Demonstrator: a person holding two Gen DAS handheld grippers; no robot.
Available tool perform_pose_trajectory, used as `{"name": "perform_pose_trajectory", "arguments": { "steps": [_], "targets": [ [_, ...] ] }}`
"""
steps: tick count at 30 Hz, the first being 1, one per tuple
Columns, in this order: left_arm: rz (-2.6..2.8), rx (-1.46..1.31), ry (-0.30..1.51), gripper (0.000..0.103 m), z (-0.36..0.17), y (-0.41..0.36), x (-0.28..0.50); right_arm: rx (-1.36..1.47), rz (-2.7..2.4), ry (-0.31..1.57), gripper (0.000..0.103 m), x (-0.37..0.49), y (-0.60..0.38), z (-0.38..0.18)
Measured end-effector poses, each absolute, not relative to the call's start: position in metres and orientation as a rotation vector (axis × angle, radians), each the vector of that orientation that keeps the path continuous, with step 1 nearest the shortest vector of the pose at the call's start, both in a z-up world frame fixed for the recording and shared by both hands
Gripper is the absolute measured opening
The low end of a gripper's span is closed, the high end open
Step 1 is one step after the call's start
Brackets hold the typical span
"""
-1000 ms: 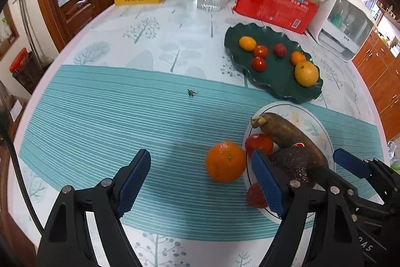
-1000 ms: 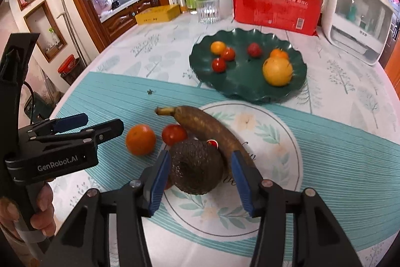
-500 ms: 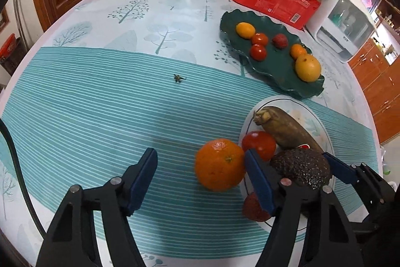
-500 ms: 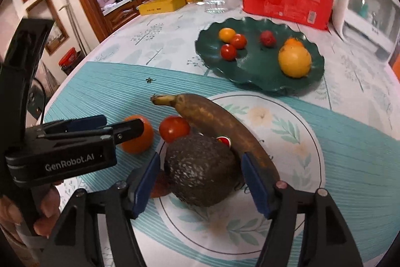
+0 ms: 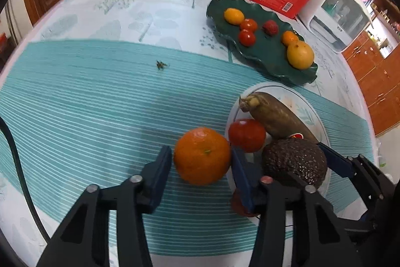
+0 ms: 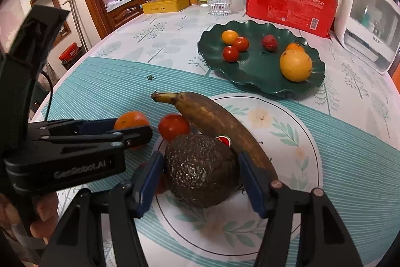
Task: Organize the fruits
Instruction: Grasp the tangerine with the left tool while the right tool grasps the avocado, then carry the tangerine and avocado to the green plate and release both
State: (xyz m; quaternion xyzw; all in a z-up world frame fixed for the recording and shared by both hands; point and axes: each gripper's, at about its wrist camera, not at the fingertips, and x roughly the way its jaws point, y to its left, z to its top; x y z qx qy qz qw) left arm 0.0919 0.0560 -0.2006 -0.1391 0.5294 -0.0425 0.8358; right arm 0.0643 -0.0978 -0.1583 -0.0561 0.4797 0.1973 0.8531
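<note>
An orange (image 5: 202, 155) lies on the teal mat beside the white floral plate (image 5: 311, 114). My left gripper (image 5: 201, 168) has its pads on both sides of the orange, closed on it. A dark avocado (image 6: 201, 170) sits on the white plate (image 6: 295, 142) next to a brown banana (image 6: 220, 121) and a tomato (image 6: 173, 126). My right gripper (image 6: 200, 178) is closed around the avocado. The green plate (image 6: 260, 71) behind holds several small fruits and a large yellow orange (image 6: 295, 65).
A red package (image 6: 290, 4), a white appliance (image 6: 370, 26), a glass (image 6: 219, 1), a bottle and a yellow box (image 6: 165, 4) stand at the table's far edge. A small dark stem piece (image 5: 161, 64) lies on the teal mat. Wooden cabinets stand left and right.
My left gripper moved forward and closed from wide open onto the orange. My right gripper moved in and narrowed around the avocado.
</note>
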Motion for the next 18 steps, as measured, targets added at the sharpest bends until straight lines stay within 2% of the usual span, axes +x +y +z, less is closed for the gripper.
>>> {"name": "perform_pose_trajectory", "arguments": {
  "steps": [10, 18],
  "targets": [
    [-0.060, -0.296, 1.114, 0.042, -0.181, 0.055, 0.083, -0.078, 0.416, 1.020, 0.060, 0.061, -0.108, -0.145],
    [-0.113, -0.214, 1.006, 0.042, -0.087, 0.041, 0.088, -0.017, 0.396, 0.909, 0.060, 0.069, -0.133, -0.074]
  ]
}}
